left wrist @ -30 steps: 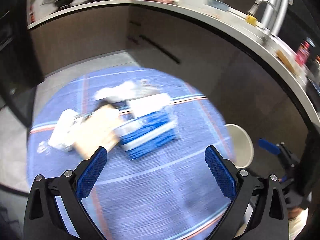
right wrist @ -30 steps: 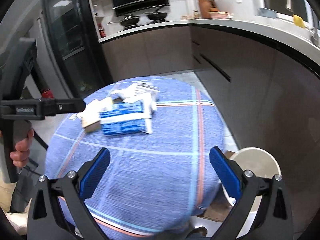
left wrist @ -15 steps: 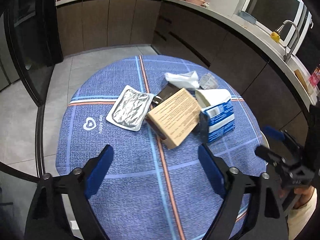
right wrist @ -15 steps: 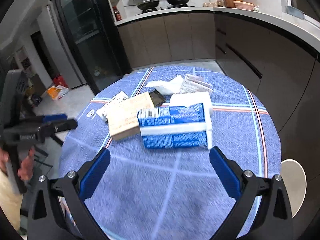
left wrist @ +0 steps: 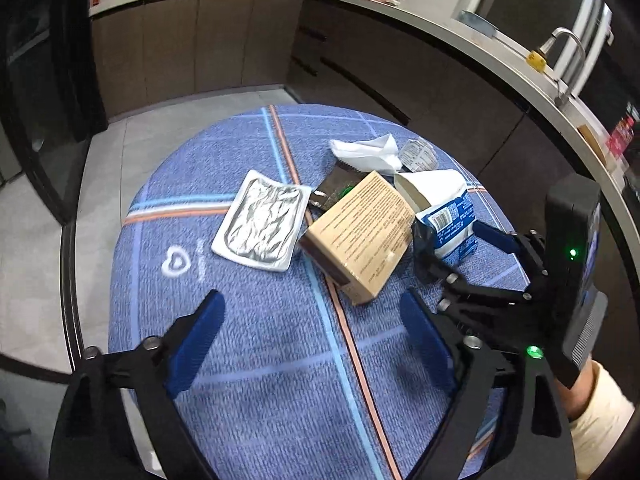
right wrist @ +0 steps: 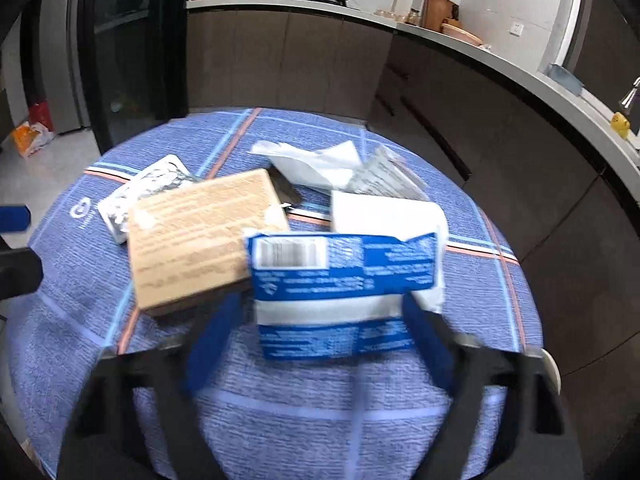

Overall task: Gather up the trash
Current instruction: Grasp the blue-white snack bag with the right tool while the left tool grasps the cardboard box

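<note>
So my right tool is spread wide, one finger on each side of the blue and white carton, nothing pinched yet. My left tool is open too, hanging empty over the blue plaid tabletop, short of the pile. All the trash sits bunched near the middle: the tan cardboard box leans right against the carton, a foil tray is just beside the box, a crumpled white tissue and a clear wrapper are behind, and there's a dark packet partly tucked under the box. The worry, I think: the carton's open top looks caved in, so a squeeze could just crush it and let it slide out. My left-hand finger is also right by the box corner, so closing could snag the box and drag it, or shove the carton off toward the tabletop edge. The right view is smeared too, so I'm probably coming in fast, which makes a miss likelier. No bin visible anywhere.
</note>
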`<act>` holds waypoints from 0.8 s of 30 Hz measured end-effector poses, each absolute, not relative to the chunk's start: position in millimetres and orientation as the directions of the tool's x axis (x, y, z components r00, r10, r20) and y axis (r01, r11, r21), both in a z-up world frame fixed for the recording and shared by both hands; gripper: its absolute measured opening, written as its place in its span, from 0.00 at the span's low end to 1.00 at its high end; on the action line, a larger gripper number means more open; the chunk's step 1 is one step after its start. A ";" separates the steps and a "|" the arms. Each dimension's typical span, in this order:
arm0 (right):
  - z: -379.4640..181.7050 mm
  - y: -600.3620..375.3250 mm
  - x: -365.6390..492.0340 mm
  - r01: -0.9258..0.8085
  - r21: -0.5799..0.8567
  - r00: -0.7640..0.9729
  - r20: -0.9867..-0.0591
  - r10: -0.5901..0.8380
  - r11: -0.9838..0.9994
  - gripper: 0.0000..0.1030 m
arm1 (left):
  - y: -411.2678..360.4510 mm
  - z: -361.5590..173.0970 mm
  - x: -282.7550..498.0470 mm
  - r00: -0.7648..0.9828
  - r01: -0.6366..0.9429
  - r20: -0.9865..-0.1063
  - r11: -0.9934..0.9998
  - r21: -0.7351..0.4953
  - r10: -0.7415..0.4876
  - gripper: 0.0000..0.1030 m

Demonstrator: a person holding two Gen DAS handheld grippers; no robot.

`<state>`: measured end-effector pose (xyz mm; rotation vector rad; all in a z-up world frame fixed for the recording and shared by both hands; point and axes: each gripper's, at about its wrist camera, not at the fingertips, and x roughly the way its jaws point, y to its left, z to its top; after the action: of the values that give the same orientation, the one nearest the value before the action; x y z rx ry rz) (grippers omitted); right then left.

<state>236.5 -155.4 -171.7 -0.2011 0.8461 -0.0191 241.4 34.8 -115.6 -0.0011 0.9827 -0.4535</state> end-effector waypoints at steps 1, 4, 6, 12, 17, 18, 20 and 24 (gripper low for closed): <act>-171.9 -158.1 236.8 -0.057 -0.188 0.658 -0.746 -0.105 0.980 0.29 | 29.9 -115.5 244.9 0.475 0.386 -0.798 0.902 -0.191 -0.372 0.88; -165.8 -170.6 229.9 -0.040 -0.167 0.655 -0.749 -0.101 0.985 0.06 | 9.4 -114.7 257.0 0.482 0.447 -0.791 0.883 -0.147 -0.376 0.92; -159.9 -176.1 221.7 -0.050 -0.143 0.661 -0.746 -0.074 0.988 0.04 | -9.6 -115.7 266.9 0.465 0.503 -0.799 0.857 -0.116 -0.381 0.92; -142.3 -201.4 190.7 -0.067 -0.085 0.681 -0.732 -0.017 0.994 0.04 | -54.9 -126.8 288.6 0.453 0.570 -0.824 0.821 -0.024 -0.340 0.92; -139.8 -220.0 177.2 -0.042 -0.043 0.675 -0.738 -0.004 0.998 0.04 | -81.2 -144.7 298.1 0.430 0.595 -0.861 0.802 0.044 -0.272 0.92; -139.9 -222.5 175.0 -0.040 -0.040 0.676 -0.737 -0.003 0.998 0.04 | -83.6 -147.3 298.3 0.427 0.597 -0.866 0.800 0.055 -0.259 0.92; -139.6 -225.9 172.6 -0.041 -0.026 0.676 -0.737 0.009 0.999 0.04 | -86.4 -153.5 297.3 0.415 0.601 -0.878 0.797 0.066 -0.240 0.92; -139.3 -230.9 169.6 -0.050 0.003 0.677 -0.735 0.036 0.999 0.04 | -85.8 -157.9 294.1 0.404 0.596 -0.879 0.802 0.045 -0.251 0.91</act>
<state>169.6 -230.9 -139.3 -0.0182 0.8259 0.0487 294.1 -85.8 -157.9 0.3822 1.0235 -0.5514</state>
